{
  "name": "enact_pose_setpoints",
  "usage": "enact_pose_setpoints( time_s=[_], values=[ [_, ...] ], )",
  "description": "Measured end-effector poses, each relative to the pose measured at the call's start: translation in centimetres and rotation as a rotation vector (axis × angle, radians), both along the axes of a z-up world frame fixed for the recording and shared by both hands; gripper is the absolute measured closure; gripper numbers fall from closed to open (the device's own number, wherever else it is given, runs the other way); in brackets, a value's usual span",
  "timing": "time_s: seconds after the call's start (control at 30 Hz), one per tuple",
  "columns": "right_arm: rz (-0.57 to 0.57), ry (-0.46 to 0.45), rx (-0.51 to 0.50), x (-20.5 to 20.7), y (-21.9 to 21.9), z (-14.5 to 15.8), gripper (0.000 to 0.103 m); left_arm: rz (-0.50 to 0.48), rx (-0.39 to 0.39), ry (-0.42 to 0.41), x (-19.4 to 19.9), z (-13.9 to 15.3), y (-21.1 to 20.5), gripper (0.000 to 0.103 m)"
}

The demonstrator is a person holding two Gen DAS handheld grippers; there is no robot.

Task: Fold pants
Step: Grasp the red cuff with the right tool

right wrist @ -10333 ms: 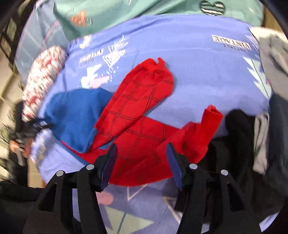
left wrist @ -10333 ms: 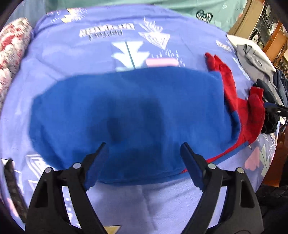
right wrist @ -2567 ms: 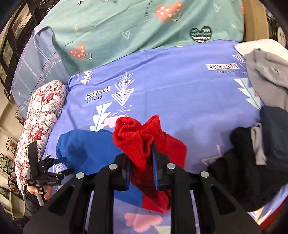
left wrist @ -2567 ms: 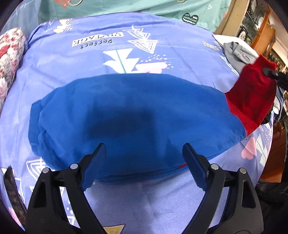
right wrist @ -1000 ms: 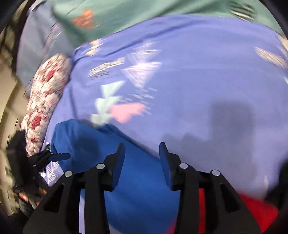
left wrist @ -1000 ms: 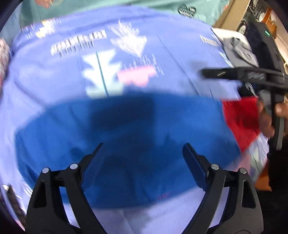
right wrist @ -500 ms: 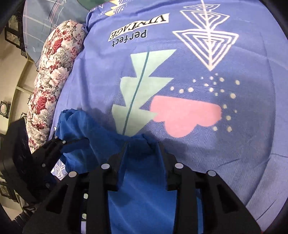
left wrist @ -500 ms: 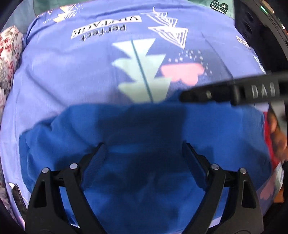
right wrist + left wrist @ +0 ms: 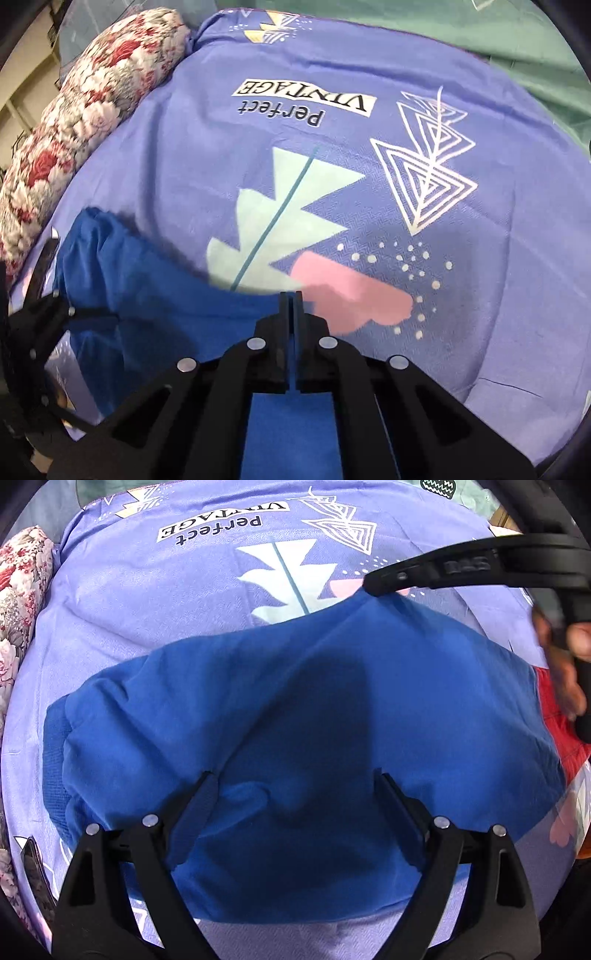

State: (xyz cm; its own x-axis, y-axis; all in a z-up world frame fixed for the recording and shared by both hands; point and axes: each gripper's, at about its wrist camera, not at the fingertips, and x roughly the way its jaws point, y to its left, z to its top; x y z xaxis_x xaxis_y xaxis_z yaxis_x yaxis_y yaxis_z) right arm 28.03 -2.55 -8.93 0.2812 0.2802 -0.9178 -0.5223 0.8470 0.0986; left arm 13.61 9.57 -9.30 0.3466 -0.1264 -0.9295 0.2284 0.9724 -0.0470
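R hand-held gripper point(image 9: 290, 295) pinching pants point(image 9: 295, 709) far edge; L hand-held gripper point(image 9: 295, 794) agape; L view only: red section point(image 9: 561, 723).

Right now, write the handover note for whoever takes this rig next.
Right claw: shut on the far edge of the blue pants, pinching it just above the bedsheet.
Left claw: open, holding nothing, poised over the pants' near half.
Pants lie spread blue side up; a red part shows at their right end.
Done: far edge gripped.
Left: probably bring that edge over, then flatten the fold.
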Motion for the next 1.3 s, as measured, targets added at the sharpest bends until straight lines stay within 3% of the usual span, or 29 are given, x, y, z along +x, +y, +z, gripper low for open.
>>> enact_pose_setpoints(
  time_s=[0.07,0.17,0.2,0.23,0.3,0.4,0.47,0.57,0.63,0.67,0.73,0.77,0.83,0.9,1.0,1.07,1.13,1.3],
  values=[
    [0.008,-0.019,-0.065,0.3,0.6,-1.9,0.103,0.007,-0.014,0.007,-0.1,0.1,0.3,0.015],
    [-0.029,-0.004,0.01,0.4,-0.7,-1.6,0.102,0.022,-0.049,0.006,-0.3,0.7,0.9,0.015],
    [-0.044,0.003,0.03,0.5,-1.3,-1.2,0.094,0.027,-0.062,0.008,-0.2,0.8,1.0,0.015],
    [-0.075,-0.01,0.057,0.4,-2.2,-0.3,0.075,0.032,-0.081,0.008,-0.3,1.2,1.2,0.015],
    [-0.146,-0.068,0.089,-0.4,-3.9,1.6,0.057,0.04,-0.139,-0.004,-0.3,2.4,1.6,0.015],
    [-0.101,-0.023,0.164,-2.4,-4.0,2.6,0.057,0.058,-0.159,-0.063,-0.3,3.8,2.3,0.014],
    [-0.069,0.065,0.203,-3.6,-4.0,1.5,0.057,0.098,-0.136,-0.085,-0.4,3.7,2.9,0.012],
    [-0.121,0.143,0.161,-4.6,-5.2,-1.4,0.062,0.19,-0.093,-0.074,1.1,2.4,4.3,0.012],
    [-0.178,0.143,0.22,-5.2,-8.4,-1.7,0.069,0.228,-0.129,-0.046,2.1,1.5,5.6,0.013],
    [-0.234,0.134,0.231,-5.5,-10.2,-1.5,0.069,0.234,-0.135,-0.048,2.2,1.6,5.6,0.013],
    [-0.401,0.037,0.13,-7.3,-14.2,-0.1,0.065,0.237,-0.101,-0.063,1.9,2.3,4.8,0.013],
    [-0.428,0.01,0.129,-8.3,-15.2,0.6,0.065,0.225,-0.102,-0.069,1.8,2.6,4.3,0.013],
    [-0.449,0.001,0.261,-12.0,-18.7,2.8,0.059,0.19,-0.126,-0.076,0.6,3.8,3.3,0.013],
    [-0.498,-0.019,0.31,-15.9,-22.3,4.6,0.049,0.166,-0.117,-0.084,0.3,4.3,2.3,0.013],
    [-0.525,-0.05,0.344,-20.9,-26.6,6.8,0.046,0.11,-0.121,-0.101,-0.7,5.0,0.2,0.012],
    [-0.563,-0.08,0.33,-24.1,-29.7,8.3,0.038,0.084,-0.133,-0.085,-0.8,4.9,-0.9,0.012],
    [-0.639,-0.123,0.263,-26.5,-32.5,9.2,0.022,0.069,-0.126,-0.071,-0.8,4.7,-2.1,0.012],
    [-0.748,-0.146,0.184,-28.3,-35.0,8.0,0.02,0.048,-0.148,-0.068,-2.0,4.6,-3.9,0.011]
  ],
)
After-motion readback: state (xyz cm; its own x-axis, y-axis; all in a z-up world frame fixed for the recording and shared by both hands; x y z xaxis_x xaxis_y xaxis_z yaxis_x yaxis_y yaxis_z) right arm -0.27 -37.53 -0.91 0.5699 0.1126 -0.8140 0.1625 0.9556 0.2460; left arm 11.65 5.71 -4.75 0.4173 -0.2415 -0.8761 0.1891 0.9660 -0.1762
